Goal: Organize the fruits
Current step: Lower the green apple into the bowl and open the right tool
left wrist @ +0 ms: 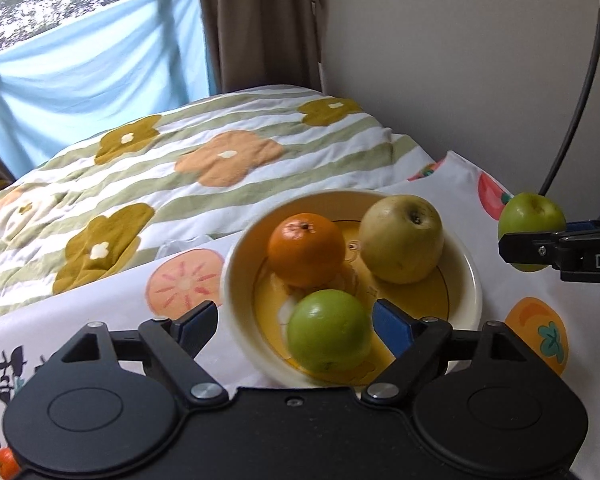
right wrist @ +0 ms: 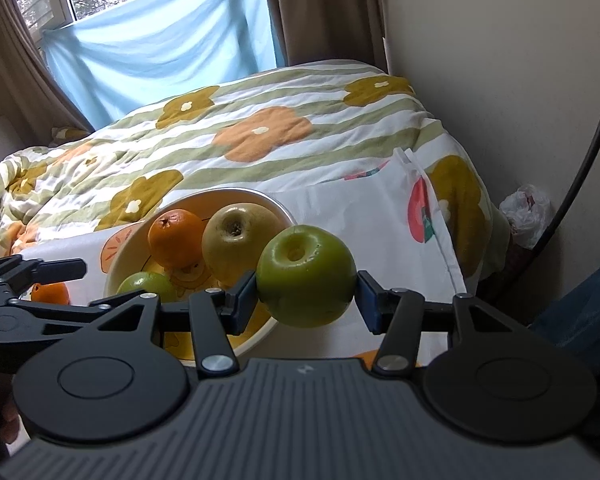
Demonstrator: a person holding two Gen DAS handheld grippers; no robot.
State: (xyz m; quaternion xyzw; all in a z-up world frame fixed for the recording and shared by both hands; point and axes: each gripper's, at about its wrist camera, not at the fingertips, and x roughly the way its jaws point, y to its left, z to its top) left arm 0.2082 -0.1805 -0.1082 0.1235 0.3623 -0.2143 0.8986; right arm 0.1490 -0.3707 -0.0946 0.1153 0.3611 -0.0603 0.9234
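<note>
A cream and yellow bowl (left wrist: 466,276) sits on a fruit-print cloth and holds an orange (left wrist: 306,250), a yellow-green apple (left wrist: 402,238) and a green apple (left wrist: 328,342). My left gripper (left wrist: 294,326) is open, its blue pads on either side of the bowl's green apple without touching it. My right gripper (right wrist: 306,300) is shut on a second green apple (right wrist: 306,276) and holds it in the air just right of the bowl (right wrist: 276,204). That apple (left wrist: 530,220) also shows at the right edge of the left wrist view.
A second orange (right wrist: 50,293) lies on the cloth left of the bowl, behind my left gripper (right wrist: 40,272). A striped flower quilt (left wrist: 180,160) covers the bed behind. The wall (left wrist: 460,60) stands on the right with a dark cable (left wrist: 576,112) along it. A plastic bag (right wrist: 526,212) lies on the floor.
</note>
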